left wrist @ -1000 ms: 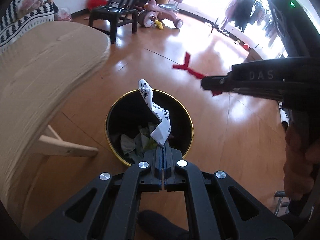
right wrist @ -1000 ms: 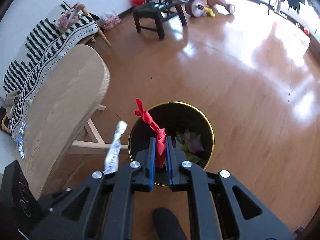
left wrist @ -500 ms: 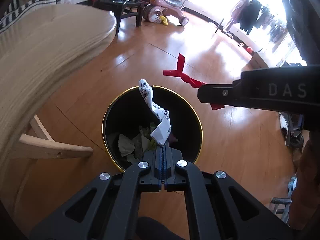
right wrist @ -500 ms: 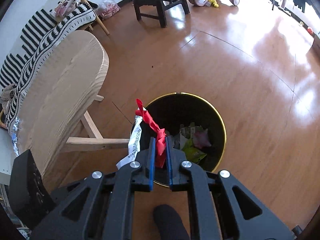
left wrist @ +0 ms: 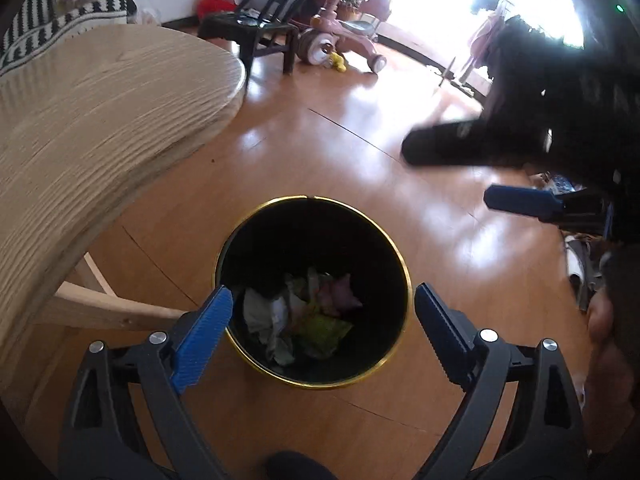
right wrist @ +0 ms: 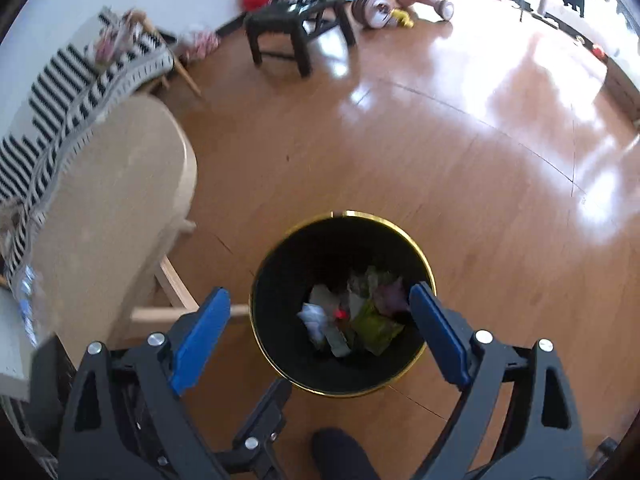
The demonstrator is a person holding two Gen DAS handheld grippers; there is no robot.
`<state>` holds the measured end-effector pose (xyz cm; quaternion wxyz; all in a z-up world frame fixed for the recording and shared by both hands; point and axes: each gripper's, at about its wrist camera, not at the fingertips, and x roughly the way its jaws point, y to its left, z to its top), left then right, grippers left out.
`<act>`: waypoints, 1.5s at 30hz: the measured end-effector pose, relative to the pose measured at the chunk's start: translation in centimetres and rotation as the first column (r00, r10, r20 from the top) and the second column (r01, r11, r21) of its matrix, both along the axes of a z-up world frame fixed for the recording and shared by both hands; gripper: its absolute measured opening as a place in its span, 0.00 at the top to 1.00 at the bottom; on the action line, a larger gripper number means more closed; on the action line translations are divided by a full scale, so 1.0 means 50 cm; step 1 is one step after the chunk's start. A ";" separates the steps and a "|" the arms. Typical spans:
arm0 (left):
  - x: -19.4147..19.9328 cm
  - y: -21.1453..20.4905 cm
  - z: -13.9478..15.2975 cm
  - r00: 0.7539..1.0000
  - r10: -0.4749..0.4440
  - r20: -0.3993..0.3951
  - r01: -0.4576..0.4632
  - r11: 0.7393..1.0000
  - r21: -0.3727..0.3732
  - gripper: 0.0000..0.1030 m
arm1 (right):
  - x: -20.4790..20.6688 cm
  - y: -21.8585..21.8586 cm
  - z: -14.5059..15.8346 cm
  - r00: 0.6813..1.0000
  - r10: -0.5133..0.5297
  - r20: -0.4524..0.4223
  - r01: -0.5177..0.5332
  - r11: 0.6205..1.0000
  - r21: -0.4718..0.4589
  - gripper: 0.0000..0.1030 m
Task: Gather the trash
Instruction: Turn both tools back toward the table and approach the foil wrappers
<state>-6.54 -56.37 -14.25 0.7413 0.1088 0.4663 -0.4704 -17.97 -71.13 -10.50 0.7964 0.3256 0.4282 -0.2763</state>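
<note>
Left wrist view: my left gripper (left wrist: pixel 322 304) has just sprung wide, nothing between the jaws; right gripper (right wrist: pixel 320 308) likewise, just opened, empty; both over the black gold-rimmed bin (left wrist: pixel 403 276), trash (left wrist: pixel 304 316) lying inside; risk: knocking the rim tips it; red scrap (right wrist: pixel 341 313) barely visible, white strip indistinct.
</note>
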 end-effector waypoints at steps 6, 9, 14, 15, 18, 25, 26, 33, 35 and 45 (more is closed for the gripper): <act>-0.011 0.054 0.076 0.999 -0.022 0.049 0.022 1.000 -0.013 0.11 | -0.017 0.008 0.062 0.996 -0.040 0.075 0.045 0.997 -0.067 0.12; -0.001 0.119 0.124 0.995 -0.014 0.098 0.015 1.000 -0.018 0.10 | 0.005 0.038 0.084 0.997 -0.001 0.082 0.010 0.994 -0.107 0.12; 0.066 0.282 0.203 0.985 0.102 0.138 -0.098 0.995 -0.037 0.09 | 0.069 0.138 0.130 0.990 0.100 0.102 -0.078 0.977 -0.199 0.10; 0.087 0.329 0.221 0.979 0.142 0.147 -0.138 0.990 -0.036 0.09 | 0.082 0.156 0.136 0.987 0.120 0.103 -0.096 0.973 -0.211 0.10; 0.125 0.435 0.253 0.959 0.222 0.174 -0.219 0.975 -0.041 0.08 | 0.132 0.229 0.153 0.977 0.185 0.109 -0.154 0.958 -0.241 0.10; 0.212 0.658 0.299 0.875 0.481 0.054 -0.470 0.872 -0.138 0.07 | 0.258 0.404 0.160 0.945 0.323 0.050 -0.289 0.897 -0.334 0.09; 0.221 0.676 0.303 0.870 0.492 0.020 -0.483 0.861 -0.157 0.07 | 0.268 0.422 0.158 0.942 0.333 0.044 -0.299 0.891 -0.341 0.09; 0.221 0.732 0.293 0.856 0.514 0.057 -0.504 0.853 -0.136 0.07 | 0.327 0.516 0.140 0.917 0.398 0.024 -0.364 0.861 -0.356 0.09; 0.223 0.735 0.290 0.857 0.513 0.053 -0.504 0.854 -0.130 0.07 | 0.342 0.532 0.130 0.913 0.407 0.016 -0.376 0.857 -0.352 0.09; 0.234 0.714 0.275 0.865 0.497 0.070 -0.489 0.866 -0.107 0.07 | 0.358 0.522 0.109 0.916 0.401 0.007 -0.376 0.865 -0.332 0.09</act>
